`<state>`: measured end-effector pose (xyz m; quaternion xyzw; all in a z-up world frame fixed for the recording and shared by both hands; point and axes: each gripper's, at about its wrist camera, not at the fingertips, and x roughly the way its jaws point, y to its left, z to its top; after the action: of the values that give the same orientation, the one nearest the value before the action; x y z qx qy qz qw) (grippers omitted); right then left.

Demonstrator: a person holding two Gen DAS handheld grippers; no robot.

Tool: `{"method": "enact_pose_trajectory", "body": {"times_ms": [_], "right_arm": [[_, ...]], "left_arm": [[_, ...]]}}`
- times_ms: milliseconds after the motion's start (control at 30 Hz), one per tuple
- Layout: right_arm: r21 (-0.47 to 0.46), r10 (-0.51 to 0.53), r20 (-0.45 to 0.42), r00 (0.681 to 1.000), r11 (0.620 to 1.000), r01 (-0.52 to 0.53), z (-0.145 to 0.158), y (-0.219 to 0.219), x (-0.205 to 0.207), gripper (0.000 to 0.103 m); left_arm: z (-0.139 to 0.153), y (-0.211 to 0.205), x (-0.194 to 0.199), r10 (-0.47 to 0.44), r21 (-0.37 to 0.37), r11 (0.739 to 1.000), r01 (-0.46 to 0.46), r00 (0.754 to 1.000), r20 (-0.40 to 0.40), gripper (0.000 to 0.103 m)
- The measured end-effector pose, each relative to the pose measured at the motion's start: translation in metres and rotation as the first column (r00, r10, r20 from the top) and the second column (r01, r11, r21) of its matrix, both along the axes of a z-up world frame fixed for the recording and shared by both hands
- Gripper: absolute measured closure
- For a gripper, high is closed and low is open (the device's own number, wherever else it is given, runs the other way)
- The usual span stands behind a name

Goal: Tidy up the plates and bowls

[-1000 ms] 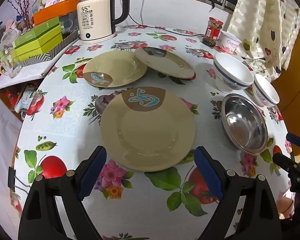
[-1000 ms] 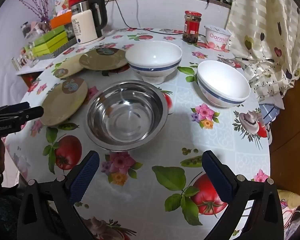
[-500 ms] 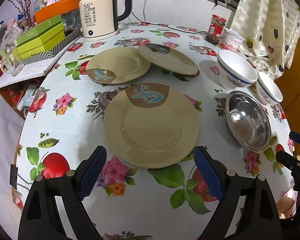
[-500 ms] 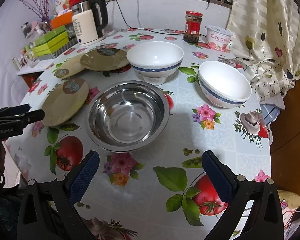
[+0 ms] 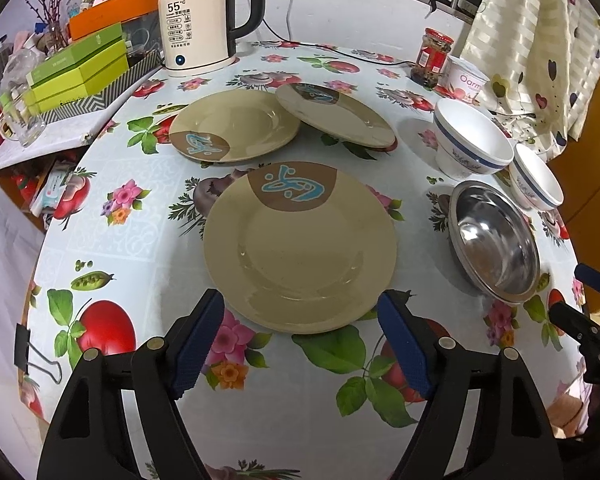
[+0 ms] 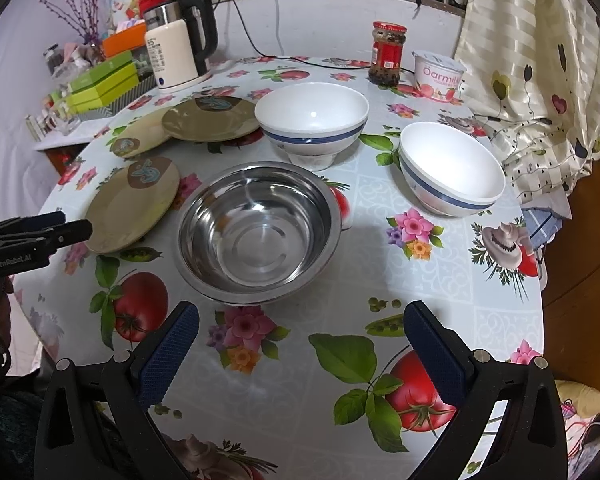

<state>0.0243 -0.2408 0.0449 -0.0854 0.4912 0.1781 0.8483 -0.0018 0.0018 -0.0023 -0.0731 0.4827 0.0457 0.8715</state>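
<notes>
Your left tongs have crept closer, spread to straddle the nearest plate; right tongs spread too.

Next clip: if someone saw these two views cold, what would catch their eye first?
Probably the big tan plate with the blue motif, lying just ahead of the open left tongs. In the right wrist view, the shiny steel bowl sits ahead of the open right tongs, with two white blue-banded bowls beyond it. The loud fruit-and-flower tablecloth runs under everything.
</notes>
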Motion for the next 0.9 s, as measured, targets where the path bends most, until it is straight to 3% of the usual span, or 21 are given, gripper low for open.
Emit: {"method": "enact_pose_trajectory", "body": {"times_ms": [900], "right_arm": [[0.022,0.001,0.012,1.000,1.000,-0.001,0.0047,-0.0008,0.0001,0.000]], "left_arm": [[0.0062,0.0025,0.0012,0.008,-0.027,1.000,-0.008,1.000,0.024,0.024]]}}
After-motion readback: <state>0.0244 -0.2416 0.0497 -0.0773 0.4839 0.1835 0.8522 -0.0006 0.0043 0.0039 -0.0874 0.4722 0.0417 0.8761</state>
